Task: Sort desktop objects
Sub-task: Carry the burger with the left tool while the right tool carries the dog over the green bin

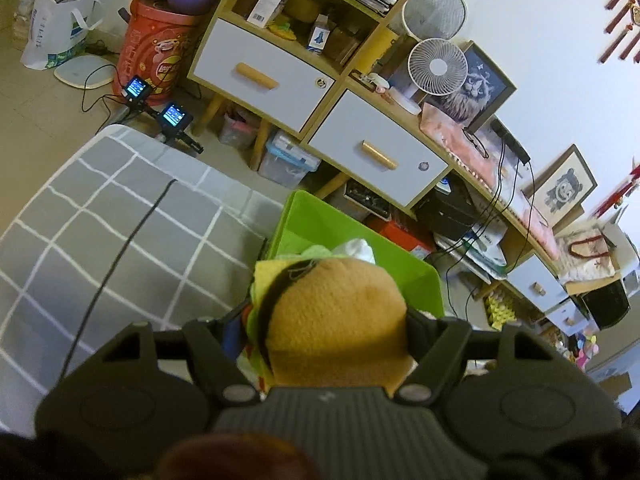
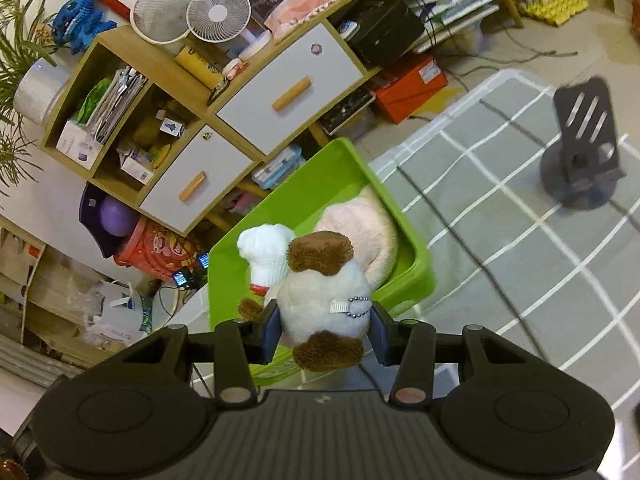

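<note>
Two grippers are each loaded with a soft toy, both poised at one green plastic bin (image 1: 416,280). Left side first: the left gripper (image 1: 334,320) has its fingers pinching a plush hamburger (image 1: 340,316) across the tan bun, one finger at each flank, with the yellow and green felt layers showing on the toy's left edge. The toy fills the space between the fingers and extends forward from them, so its far end overlaps the near rim of the bin; the bin lies directly ahead and below, on the grey checked tablecloth (image 1: 100,216). Contents seen past the toy are partly hidden, only a white and a pale green scrap showing. Right side: the right gripper (image 2: 324,332) has its fingers pressed into the sides of a white and brown plush dog (image 2: 320,296) wearing a white chef's hat (image 2: 266,252), a bead chain on its back. The dog's long axis runs forward along the fingers, head away from the hand. It hangs over the near wall of the same bin (image 2: 420,256), whose floor already holds a pale pink plush (image 2: 360,228). A black phone stand (image 2: 580,148) stands well apart to the right. Judgement: both toys are at the drop point; the right hand appears better centred over the opening, the left needing a short advance.
</note>
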The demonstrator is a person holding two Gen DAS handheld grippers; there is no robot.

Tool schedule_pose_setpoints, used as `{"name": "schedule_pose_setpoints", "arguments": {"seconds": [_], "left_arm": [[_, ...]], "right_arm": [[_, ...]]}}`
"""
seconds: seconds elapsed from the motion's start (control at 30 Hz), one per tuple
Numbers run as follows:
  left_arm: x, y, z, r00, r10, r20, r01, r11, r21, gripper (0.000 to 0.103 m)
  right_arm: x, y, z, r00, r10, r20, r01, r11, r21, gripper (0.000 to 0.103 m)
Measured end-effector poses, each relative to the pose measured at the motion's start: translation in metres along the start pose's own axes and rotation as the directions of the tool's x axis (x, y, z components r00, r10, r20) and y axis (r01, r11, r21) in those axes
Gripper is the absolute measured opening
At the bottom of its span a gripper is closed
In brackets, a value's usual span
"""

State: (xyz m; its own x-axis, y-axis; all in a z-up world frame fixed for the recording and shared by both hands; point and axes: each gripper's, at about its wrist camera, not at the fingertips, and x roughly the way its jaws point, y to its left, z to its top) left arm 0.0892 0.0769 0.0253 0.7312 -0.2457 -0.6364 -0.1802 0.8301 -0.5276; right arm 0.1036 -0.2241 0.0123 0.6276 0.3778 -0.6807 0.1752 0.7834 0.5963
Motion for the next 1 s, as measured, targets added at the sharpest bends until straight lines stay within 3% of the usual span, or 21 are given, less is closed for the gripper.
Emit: {"name": "schedule_pose_setpoints", "arguments": {"seconds": [0.5,1.0], "left_arm": [[0.052,0.003,-0.008,0.999,-0.041,0.007,0.041,0.999,-0.028,0.073],[0.073,0.007,-0.017,0.999,-0.042,-0.017,0.041,0.998,-0.046,0.076]], "right_arm": [[0.038,0.006,-0.007,0.998,0.054,0.033,-0.054,0.999,-0.006,0.046],[0.05,0.009,-0.012,0.999,0.02,0.03,-0.018,0.997,-0.076,0.047]]}}
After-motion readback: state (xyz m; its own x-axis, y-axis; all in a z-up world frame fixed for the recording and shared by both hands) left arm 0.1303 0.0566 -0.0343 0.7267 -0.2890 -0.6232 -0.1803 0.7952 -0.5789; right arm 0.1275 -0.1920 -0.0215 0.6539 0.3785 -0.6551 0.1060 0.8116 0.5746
